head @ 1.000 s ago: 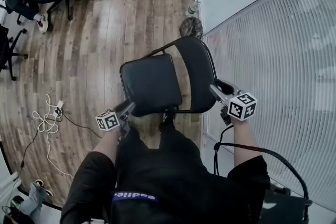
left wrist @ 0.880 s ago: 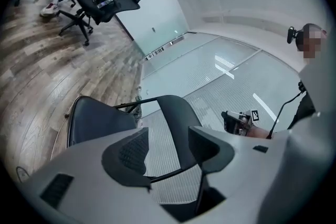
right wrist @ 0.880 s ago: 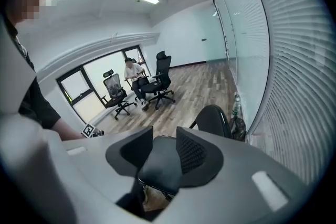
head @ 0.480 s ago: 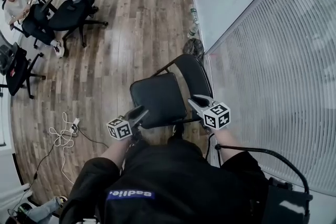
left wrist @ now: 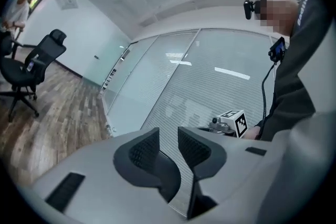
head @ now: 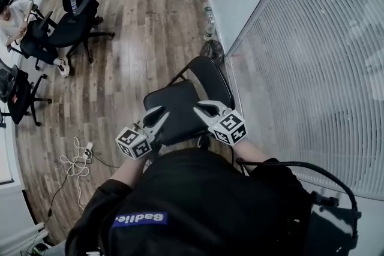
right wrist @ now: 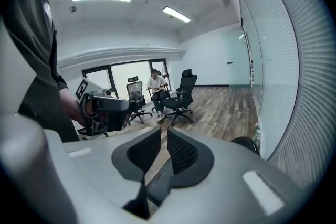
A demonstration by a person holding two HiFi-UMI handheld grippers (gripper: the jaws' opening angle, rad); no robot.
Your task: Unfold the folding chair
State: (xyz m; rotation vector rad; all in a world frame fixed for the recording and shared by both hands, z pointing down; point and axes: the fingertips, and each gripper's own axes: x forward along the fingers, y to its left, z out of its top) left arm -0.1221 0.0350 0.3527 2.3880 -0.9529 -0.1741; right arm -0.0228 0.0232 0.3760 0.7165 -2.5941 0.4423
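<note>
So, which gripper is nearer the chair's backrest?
Right. The right gripper hangs over the seat beside the backrest, the left gripper over its far edge. Both have just been closing, empty.

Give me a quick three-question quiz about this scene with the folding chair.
1. True or false: the folding chair stands unfolded.
2. What do the left gripper and right gripper hold? A) the chair B) a bottle C) nothing
3. Fill in: in the head view, the striped glass wall lies to the chair's ____.
Key: 1 true. 2 C; both pairs of jaws have just been closing, with nothing between them. 3 right.
</note>
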